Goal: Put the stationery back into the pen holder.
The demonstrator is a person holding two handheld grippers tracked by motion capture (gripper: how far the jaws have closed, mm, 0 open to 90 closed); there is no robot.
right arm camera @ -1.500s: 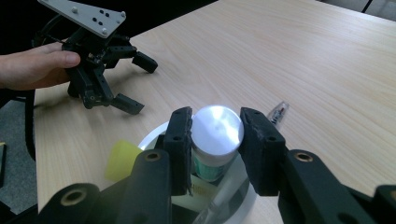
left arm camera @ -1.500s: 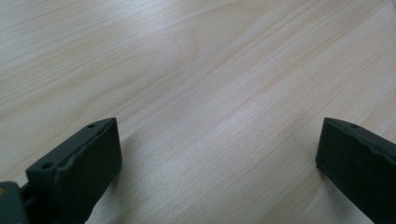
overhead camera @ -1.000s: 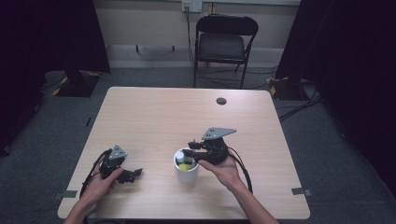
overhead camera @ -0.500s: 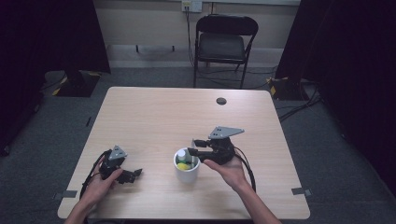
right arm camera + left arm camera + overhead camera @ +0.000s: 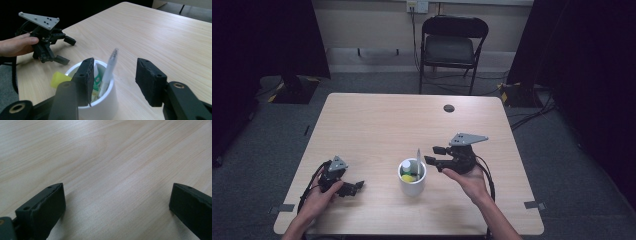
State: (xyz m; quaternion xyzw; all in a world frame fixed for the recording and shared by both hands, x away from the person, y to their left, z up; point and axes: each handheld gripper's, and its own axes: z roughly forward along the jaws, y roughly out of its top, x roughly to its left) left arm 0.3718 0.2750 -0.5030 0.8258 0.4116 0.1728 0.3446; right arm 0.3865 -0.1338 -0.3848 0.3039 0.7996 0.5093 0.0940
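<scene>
A white cup stands near the table's front edge, between my two grippers. It holds a clear pen, a yellow item and a small white-capped bottle. My right gripper hovers just right of the cup. Its jaws have just been opening and stand open. From the right gripper view the pen leans in the cup in line with the gap of that gripper, and neither pad presses on it. My left gripper rests on the table to the left, open over bare wood.
A small black round disc sits near the table's far edge. Behind the table stands a black folding chair. Cables lie on the floor at the right. The right gripper view also shows the left gripper, held by a hand.
My right gripper has drawn back to the right from over the cup and its jaws have spread. The pen now stands free in the cup. The left gripper has not moved.
</scene>
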